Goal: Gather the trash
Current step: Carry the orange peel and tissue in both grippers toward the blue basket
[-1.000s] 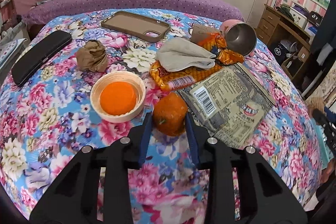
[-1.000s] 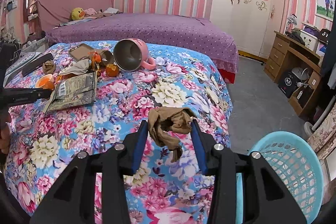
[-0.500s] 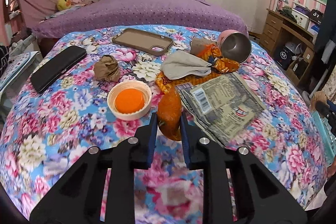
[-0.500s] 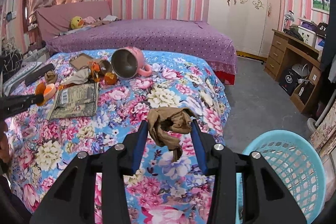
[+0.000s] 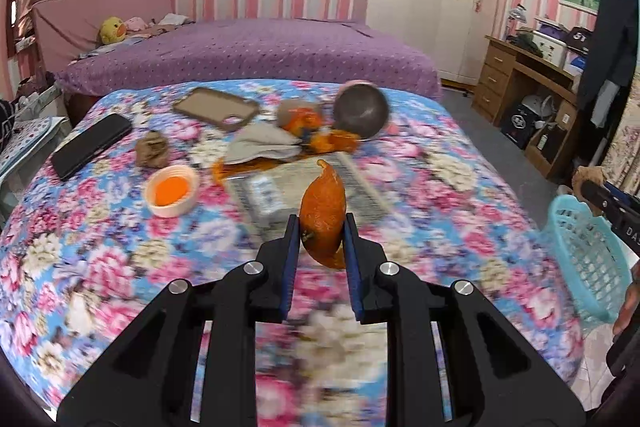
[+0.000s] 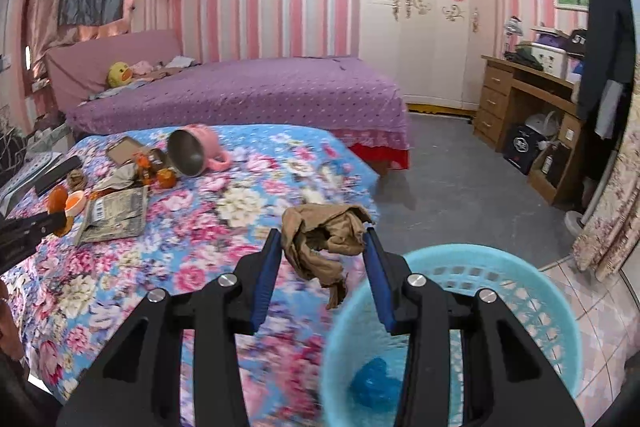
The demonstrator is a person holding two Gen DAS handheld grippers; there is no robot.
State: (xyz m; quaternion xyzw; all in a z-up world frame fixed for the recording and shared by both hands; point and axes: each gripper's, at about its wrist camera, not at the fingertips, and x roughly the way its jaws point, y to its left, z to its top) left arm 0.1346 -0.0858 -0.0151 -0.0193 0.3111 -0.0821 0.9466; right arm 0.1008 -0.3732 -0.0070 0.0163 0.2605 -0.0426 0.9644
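My left gripper [image 5: 320,227] is shut on an orange peel [image 5: 323,209] and holds it above the floral table cloth [image 5: 120,259]. My right gripper [image 6: 320,247] is shut on a crumpled brown paper [image 6: 324,239], held near the rim of the blue basket [image 6: 520,291]; the basket also shows in the left wrist view [image 5: 588,259]. A blue scrap [image 6: 374,383] lies inside the basket. On the table lie a grey wrapper [image 5: 280,195], a brown paper ball [image 5: 151,149], an orange wrapper [image 5: 320,135] and a grey cloth [image 5: 262,147].
A lid with orange inside [image 5: 172,191], a black phone [image 5: 92,145], a brown phone case [image 5: 216,109] and a tipped pink mug [image 5: 362,109] are on the table. A purple bed [image 6: 240,95] stands behind. A wooden desk [image 6: 532,107] is at the right.
My left gripper closed on the orange peel and lifted it off the table. My right gripper carried the brown paper right, over toward the basket.
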